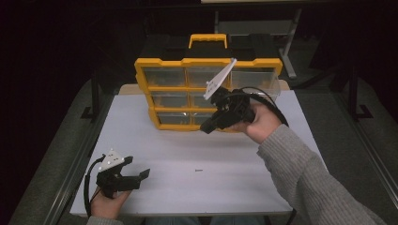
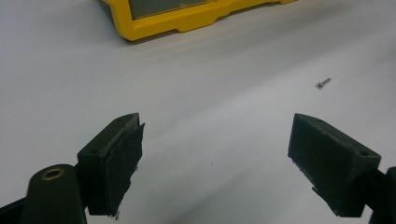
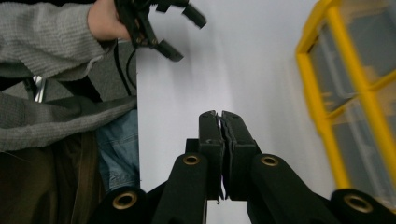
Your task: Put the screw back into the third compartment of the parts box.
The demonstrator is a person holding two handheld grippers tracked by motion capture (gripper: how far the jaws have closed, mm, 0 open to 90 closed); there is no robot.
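Screw, a small one, lies alone on the white table, just below the middle of the high view, between the two hands; the left gripper view shows it more clearly at about two o'clock, lying flat on the bare surface beyond the right-hand finger. In the high view the left gripper sits at about seven o'clock, near the table's front edge, its fingers spread wide with nothing between them; its own view confirms the gap and nothing but table between the pads. The right gripper is held up at about one o'clock from the screw, in front of the yellow organizer box, which stands upright at twelve o'clock with clear drawers. The right gripper view shows what the high view cannot: its fingers are pressed together, and I can see nothing between them.
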